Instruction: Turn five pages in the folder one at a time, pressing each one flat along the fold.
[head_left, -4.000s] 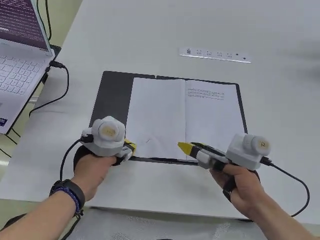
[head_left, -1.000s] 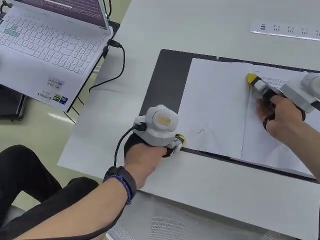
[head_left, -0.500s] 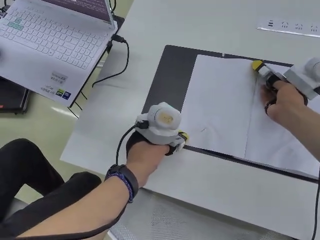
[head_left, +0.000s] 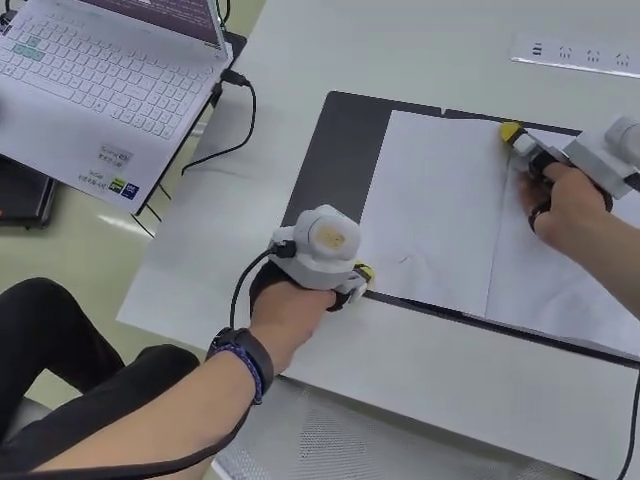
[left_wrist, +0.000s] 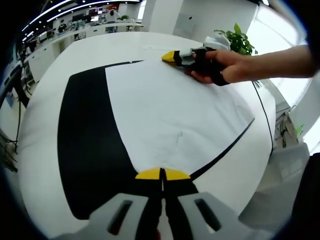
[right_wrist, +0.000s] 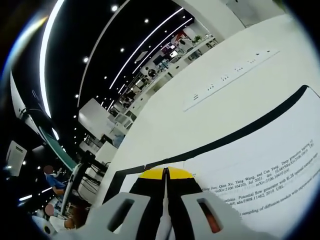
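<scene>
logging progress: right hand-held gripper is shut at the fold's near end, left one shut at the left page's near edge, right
No: the head view shows the right hand-held gripper shut at the fold's far end, by the folder's top edge. The left hand-held gripper is shut at the left page's near edge.

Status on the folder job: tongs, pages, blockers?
Left tongs shut, at near edge of black folder. Right tongs shut, on fold of white page, top end. White laptop sits apart.

Bright, even light; fisheye-warped edges.
</scene>
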